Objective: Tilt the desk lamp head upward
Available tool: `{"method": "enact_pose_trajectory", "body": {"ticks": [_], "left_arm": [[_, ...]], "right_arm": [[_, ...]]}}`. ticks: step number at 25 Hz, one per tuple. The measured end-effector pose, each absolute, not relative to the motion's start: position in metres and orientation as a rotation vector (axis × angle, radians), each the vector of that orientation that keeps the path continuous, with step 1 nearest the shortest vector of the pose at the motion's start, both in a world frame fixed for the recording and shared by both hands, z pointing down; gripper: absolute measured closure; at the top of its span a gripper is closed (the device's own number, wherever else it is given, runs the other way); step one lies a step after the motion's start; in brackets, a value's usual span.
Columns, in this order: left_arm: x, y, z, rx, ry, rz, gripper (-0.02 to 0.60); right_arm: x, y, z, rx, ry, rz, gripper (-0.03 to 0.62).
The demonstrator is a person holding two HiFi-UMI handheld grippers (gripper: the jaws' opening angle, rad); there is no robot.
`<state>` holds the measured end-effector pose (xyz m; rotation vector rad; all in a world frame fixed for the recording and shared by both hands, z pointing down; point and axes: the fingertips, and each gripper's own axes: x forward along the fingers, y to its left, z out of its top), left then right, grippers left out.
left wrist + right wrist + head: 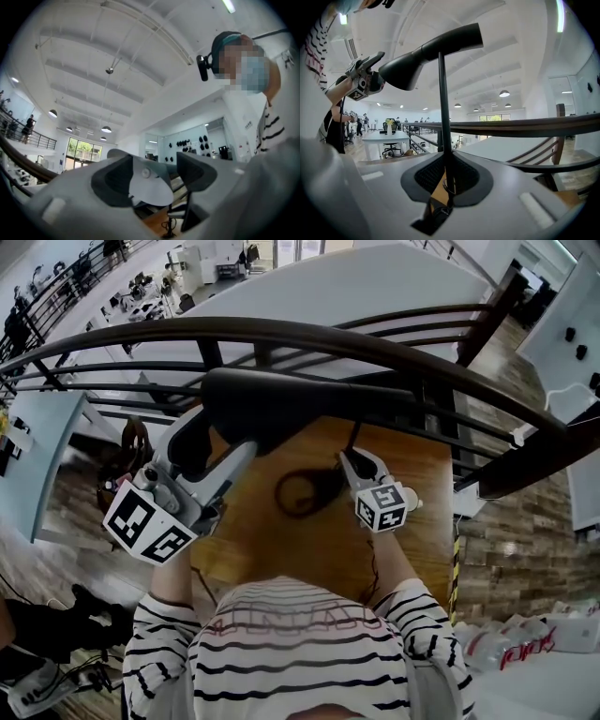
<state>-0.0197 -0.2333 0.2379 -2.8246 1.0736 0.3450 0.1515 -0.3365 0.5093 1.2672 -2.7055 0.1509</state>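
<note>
My left claw is clenched on the wide end of the lamp head; in the left gripper view the pale inside of that head sits between the two dark pads, nearer one pad than the other. My right claw is closed on the thin black pole, low down, with the pole running straight up out of the jaws. The head sits on top of that pole, well above the right claw. In the right gripper view it is slanted, its wide mouth lower and towards the left claw, its narrow tail higher on the other side. From the head view the lamp stands over a wooden desk; the black head stretches across between the two claws, just in front of a dark curved railing. The right claw is to the head's right, below it.
</note>
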Motion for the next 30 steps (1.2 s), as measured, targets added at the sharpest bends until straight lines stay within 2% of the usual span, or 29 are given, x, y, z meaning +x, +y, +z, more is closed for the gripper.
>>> {"method": "enact_pose_trajectory", "body": {"ticks": [20, 30], "left_arm": [[-0.013, -0.240, 0.214, -2.778, 1.073, 0.328, 0.295], [-0.013, -0.232, 0.222, -2.748, 1.056, 0.315, 0.272]], "right_arm": [[0.152, -0.337, 0.510, 1.291, -2.718, 0.225, 0.553], [0.153, -0.339, 0.509, 1.367, -2.724, 0.407, 0.511]]}}
